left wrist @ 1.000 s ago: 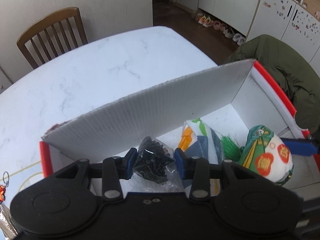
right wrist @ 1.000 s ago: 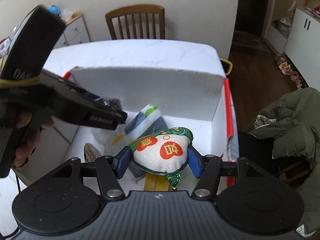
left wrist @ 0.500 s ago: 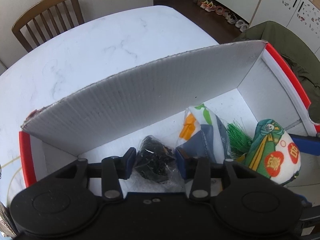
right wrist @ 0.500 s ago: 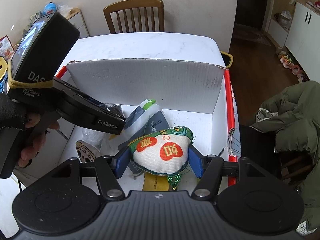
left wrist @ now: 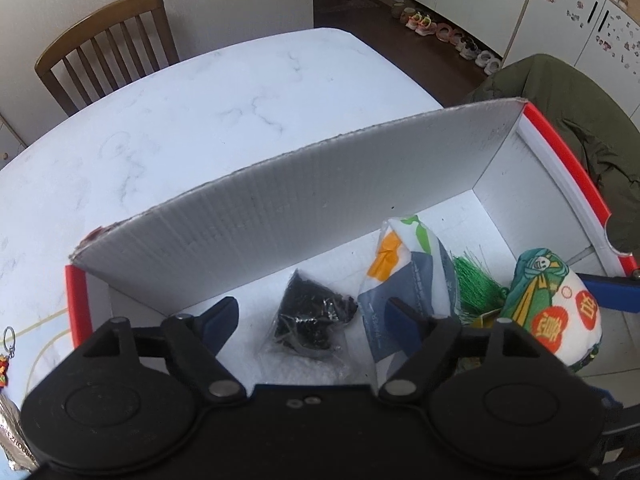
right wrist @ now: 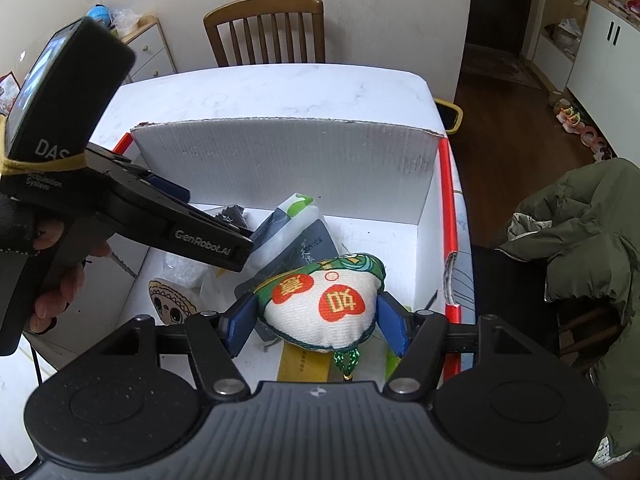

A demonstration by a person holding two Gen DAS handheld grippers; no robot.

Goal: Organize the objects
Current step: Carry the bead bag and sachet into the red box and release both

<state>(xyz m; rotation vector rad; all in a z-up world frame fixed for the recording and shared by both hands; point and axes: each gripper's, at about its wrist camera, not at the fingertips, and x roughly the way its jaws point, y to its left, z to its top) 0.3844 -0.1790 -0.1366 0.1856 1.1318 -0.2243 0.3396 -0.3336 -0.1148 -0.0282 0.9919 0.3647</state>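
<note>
A white cardboard box with red edges [left wrist: 280,216] [right wrist: 280,160] stands on the marble table. On its floor lies a clear bag of black bits [left wrist: 310,320], between the spread fingers of my left gripper [left wrist: 312,316], which is open and not touching it. Beside the bag lies a white, orange and grey packet [left wrist: 404,280] [right wrist: 296,224]. My right gripper [right wrist: 316,316] is shut on a white heart-shaped cushion with red patches and green trim [right wrist: 320,308] [left wrist: 556,312], held over the box's right part. A green tassel [left wrist: 476,284] lies by it.
A wooden chair [right wrist: 266,28] stands at the table's far side. A green jacket [right wrist: 580,232] hangs on a chair to the right. A round face sticker [right wrist: 170,300] and a yellow card [right wrist: 304,364] lie in the box. A keyring [left wrist: 6,356] lies on the table at left.
My left gripper has opened and let go of the bag of black bits, which now lies on the box floor. The right gripper still holds the cushion, nearly unmoved.
</note>
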